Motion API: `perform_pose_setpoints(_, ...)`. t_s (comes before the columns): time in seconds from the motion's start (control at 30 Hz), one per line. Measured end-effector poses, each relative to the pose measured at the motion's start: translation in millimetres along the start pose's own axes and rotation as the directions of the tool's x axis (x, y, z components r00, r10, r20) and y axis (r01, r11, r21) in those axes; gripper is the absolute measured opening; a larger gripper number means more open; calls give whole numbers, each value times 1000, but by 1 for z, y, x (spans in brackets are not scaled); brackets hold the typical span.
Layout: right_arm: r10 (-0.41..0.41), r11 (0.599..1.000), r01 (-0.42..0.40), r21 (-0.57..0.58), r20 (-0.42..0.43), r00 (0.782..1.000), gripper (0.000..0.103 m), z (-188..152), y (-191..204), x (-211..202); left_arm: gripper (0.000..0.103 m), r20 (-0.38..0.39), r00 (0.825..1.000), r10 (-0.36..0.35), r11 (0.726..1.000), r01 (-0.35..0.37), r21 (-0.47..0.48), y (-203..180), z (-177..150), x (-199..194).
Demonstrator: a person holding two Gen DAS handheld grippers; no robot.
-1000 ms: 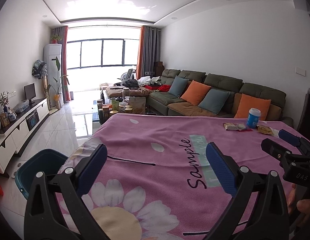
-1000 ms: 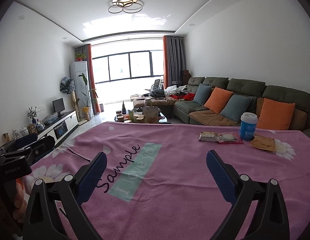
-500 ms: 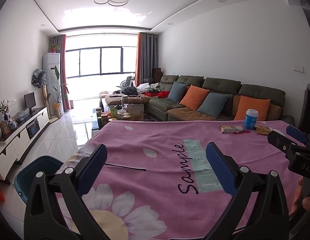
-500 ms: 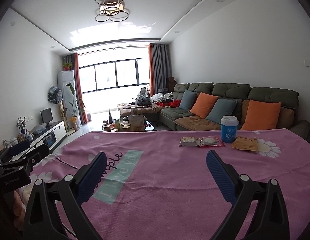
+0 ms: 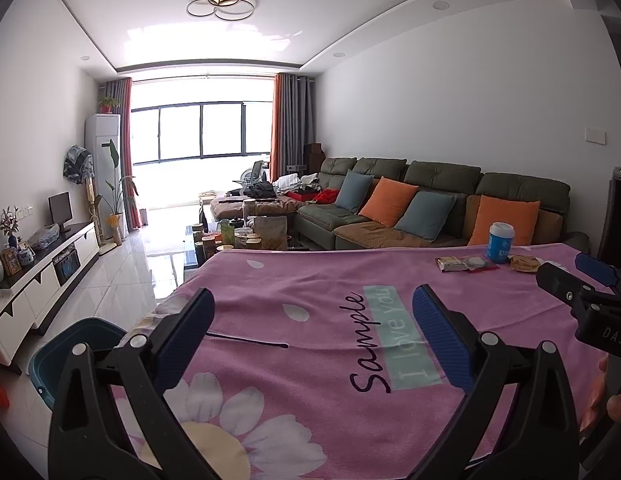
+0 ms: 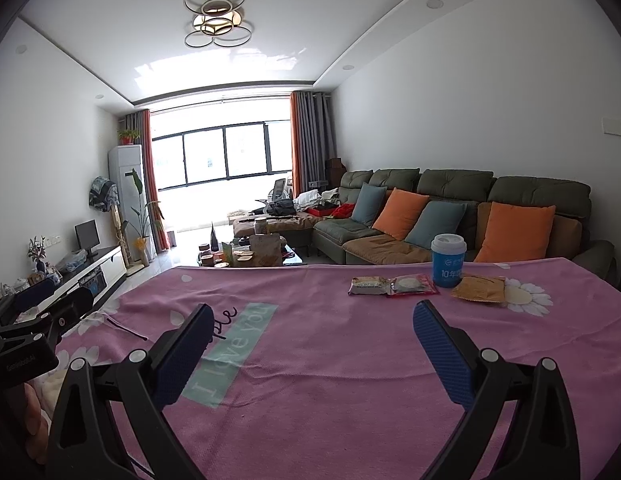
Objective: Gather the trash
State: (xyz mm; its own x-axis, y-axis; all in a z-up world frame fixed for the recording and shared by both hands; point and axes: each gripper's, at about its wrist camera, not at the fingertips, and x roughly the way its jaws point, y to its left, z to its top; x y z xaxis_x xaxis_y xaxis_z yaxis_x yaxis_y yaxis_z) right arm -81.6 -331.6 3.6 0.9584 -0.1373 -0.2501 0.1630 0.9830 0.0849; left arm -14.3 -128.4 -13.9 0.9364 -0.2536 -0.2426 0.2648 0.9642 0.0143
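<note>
Both grippers are hovering spread wide and empty above the pink tablecloth: the left gripper over the "Sample" print, the right gripper nearer the trash. Compared with a second ago, the right view is showing the trash larger and more central. Items are lying at the far right of the table: a beige wrapper touching a red packet, a blue cup standing upright, and a brown packet. A teal bin is sitting on the floor at the table's left.
</note>
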Motion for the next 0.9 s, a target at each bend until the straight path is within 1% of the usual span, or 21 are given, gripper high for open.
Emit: perform_pose_setpoints(0.9,-11,1000,11,0,14,1000,96,4,-1,-6,97,21,1000,7,1000,-8,5,-5,0,-6)
